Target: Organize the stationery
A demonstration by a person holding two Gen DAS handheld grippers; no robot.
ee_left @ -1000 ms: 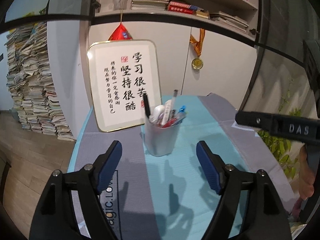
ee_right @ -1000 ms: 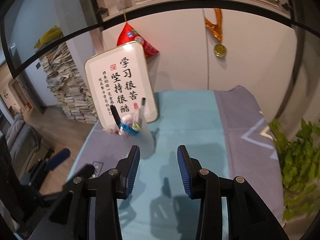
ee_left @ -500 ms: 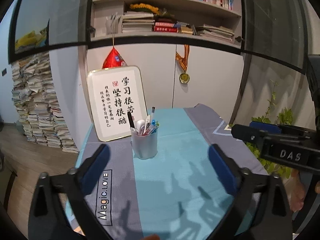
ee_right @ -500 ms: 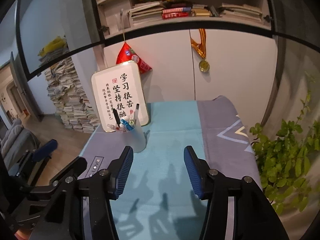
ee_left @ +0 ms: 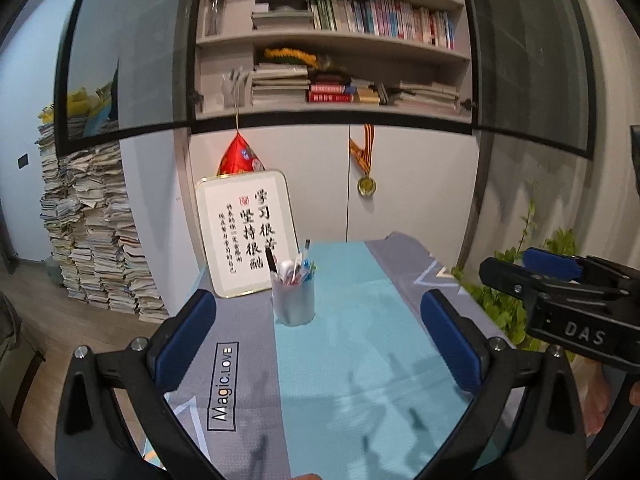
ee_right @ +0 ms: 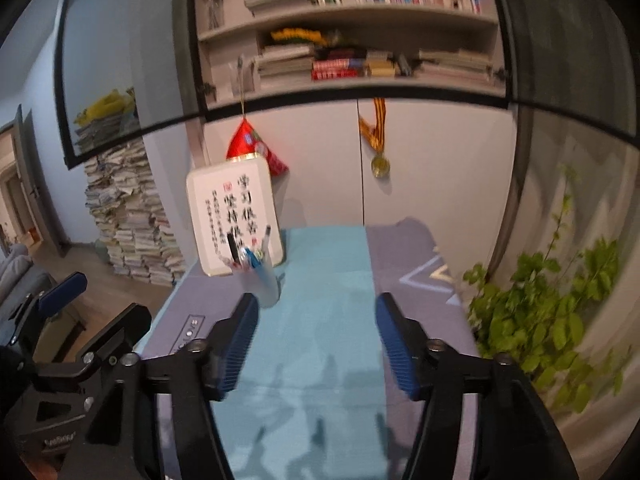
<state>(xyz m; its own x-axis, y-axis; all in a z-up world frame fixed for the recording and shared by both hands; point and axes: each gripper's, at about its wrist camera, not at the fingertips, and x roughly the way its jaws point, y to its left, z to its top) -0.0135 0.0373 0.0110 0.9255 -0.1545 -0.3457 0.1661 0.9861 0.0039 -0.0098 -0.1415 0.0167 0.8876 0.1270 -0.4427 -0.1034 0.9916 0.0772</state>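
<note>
Room: bookshelves (ee_left: 340, 60) are filling the back wall, and a paper stack (ee_left: 92, 232) is leaning at the far left; I am looking over a table (ee_left: 360, 380) draped in grey and teal cloth.
Left gripper (ee_left: 320, 340): I am holding it over the near cloth with its jaws spread fully wide, nothing between them.
Calligraphy board (ee_left: 246, 232): it is standing propped against the cabinet, just behind the cup.
Pen cup (ee_left: 293, 298): it is sitting upright near the far end of the table, with pens (ee_left: 298, 270) and markers poking out of its top.
Right gripper (ee_right: 316, 344): its jaws are opening, and nothing is between them.
Plant (ee_right: 552, 320): it is crowding the table's right edge.
Progress: I am seeing no loose stationery on the cloth, so I am judging the sorting done or nearly so.
</note>
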